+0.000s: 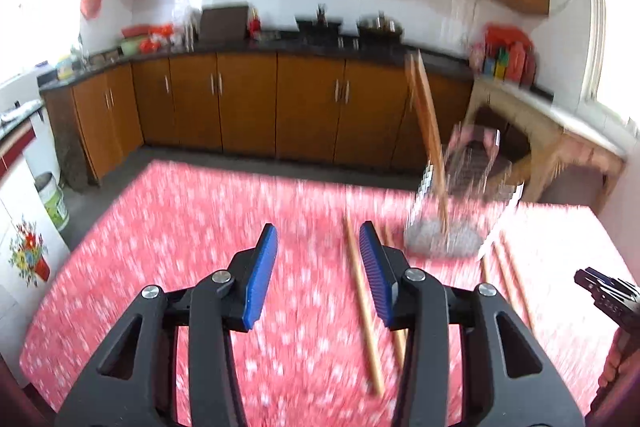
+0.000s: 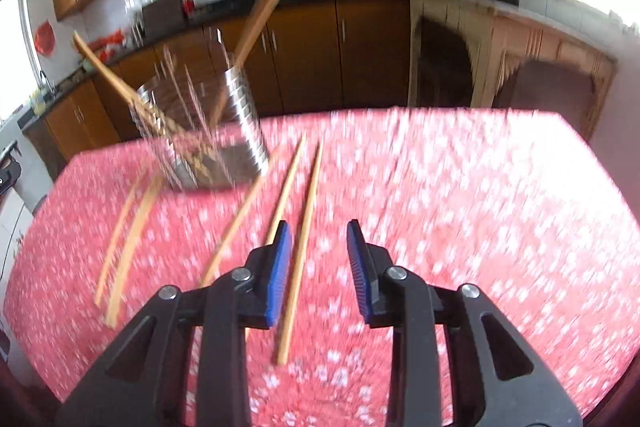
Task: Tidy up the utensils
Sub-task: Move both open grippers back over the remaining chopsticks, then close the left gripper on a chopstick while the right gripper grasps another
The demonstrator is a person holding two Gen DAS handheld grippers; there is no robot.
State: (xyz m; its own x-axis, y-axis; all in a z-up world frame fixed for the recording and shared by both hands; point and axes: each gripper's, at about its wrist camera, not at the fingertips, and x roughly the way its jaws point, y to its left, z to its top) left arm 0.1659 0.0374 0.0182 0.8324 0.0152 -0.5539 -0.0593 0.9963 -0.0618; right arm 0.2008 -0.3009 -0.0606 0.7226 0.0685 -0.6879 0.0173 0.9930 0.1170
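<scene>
Several wooden chopsticks lie on the red flowered tablecloth [image 1: 200, 247]. My left gripper [image 1: 319, 231] hovers open over the cloth. One chopstick [image 1: 362, 307] lies below it, close to the right finger, untouched. The wire and metal utensil holder [image 1: 452, 195] stands ahead to the right, with chopsticks [image 1: 424, 115] upright in it. In the right wrist view my right gripper [image 2: 318, 231] is open, and a chopstick [image 2: 304, 247] on the cloth runs between its fingers near the left pad. More chopsticks [image 2: 124, 239] lie to the left, near the holder [image 2: 244, 115].
Brown kitchen cabinets [image 1: 248, 107] and a dark counter run along the far wall. A wooden side table [image 2: 520, 67] stands beyond the table's right corner. A white bucket [image 1: 52, 199] sits on the floor at left. My right gripper [image 1: 600, 287] shows at the left view's right edge.
</scene>
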